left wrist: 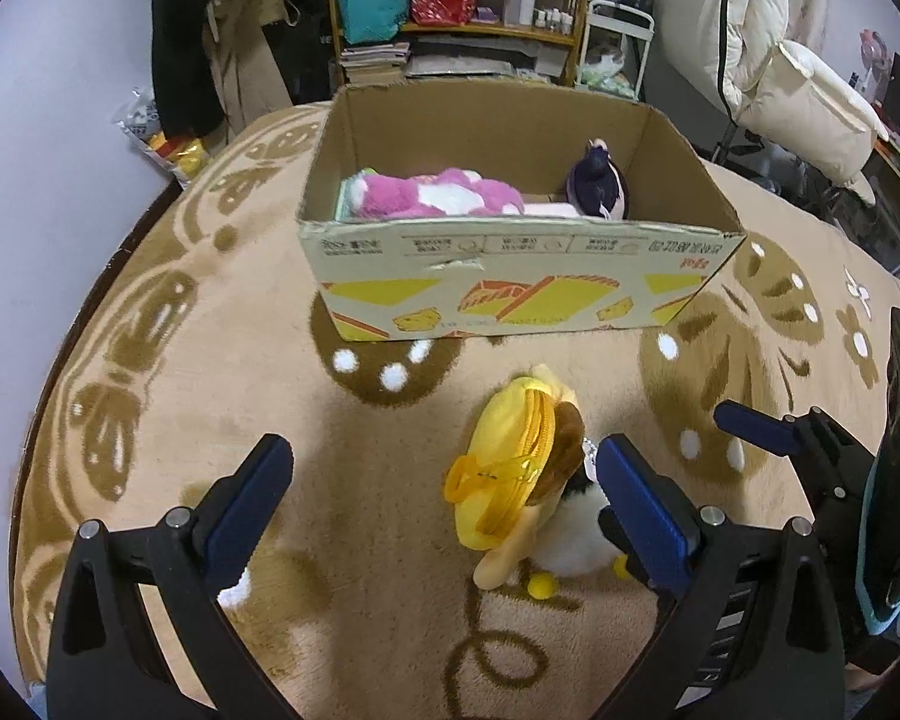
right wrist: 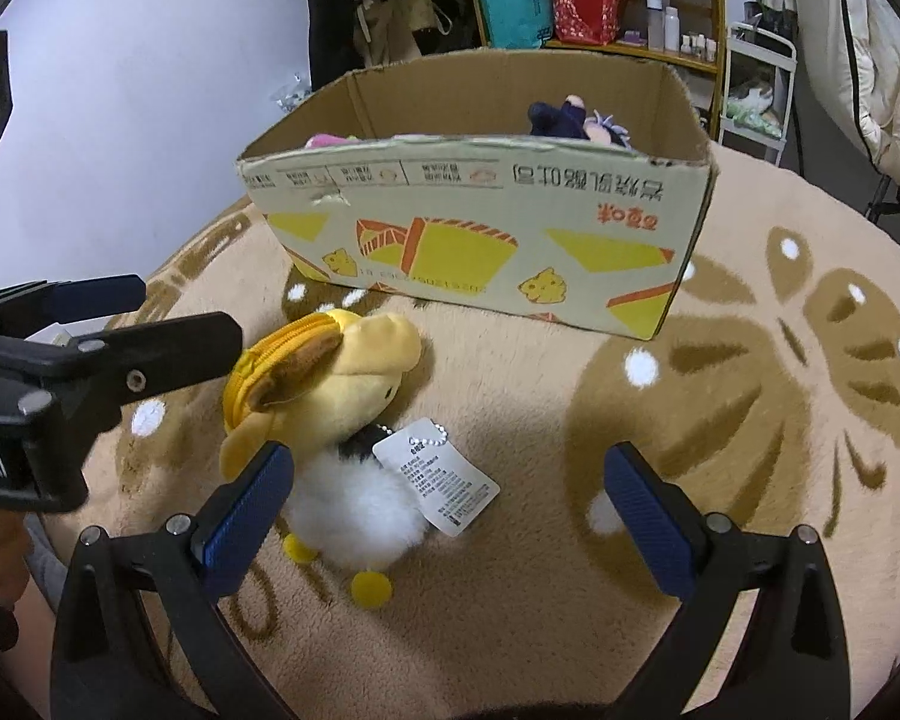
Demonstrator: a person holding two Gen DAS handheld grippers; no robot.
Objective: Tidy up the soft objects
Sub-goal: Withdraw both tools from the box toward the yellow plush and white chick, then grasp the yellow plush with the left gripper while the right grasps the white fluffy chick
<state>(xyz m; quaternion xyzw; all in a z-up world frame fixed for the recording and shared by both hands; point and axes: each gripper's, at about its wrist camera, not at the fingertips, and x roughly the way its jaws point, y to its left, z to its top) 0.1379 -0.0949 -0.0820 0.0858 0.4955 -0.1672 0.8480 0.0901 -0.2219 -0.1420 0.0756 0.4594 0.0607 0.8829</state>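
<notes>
My left gripper [left wrist: 444, 504] sits low in the left wrist view with its two blue fingers [left wrist: 249, 510] spread wide apart, grasping nothing. The yellow plush toy [left wrist: 522, 480] lies on the tan blanket [left wrist: 180, 390] in the lower middle of that frame, right up against the right-hand finger; I cannot tell if it touches.

My right gripper [right wrist: 447, 519] is spread wide too, with nothing between its fingers [right wrist: 648, 519]. In the right wrist view the toy is at the lower left, its fluffy white body just beside the left-hand finger. A white paper tag [right wrist: 437, 483] on a bead chain lies on top of it.

The cardboard box [left wrist: 510, 276] stands on the blanket in the upper middle of both frames, a little beyond the toy. Inside it I see a pink and white plush [left wrist: 432, 195] on the left and a dark purple doll [left wrist: 600, 180] on the right.
</notes>
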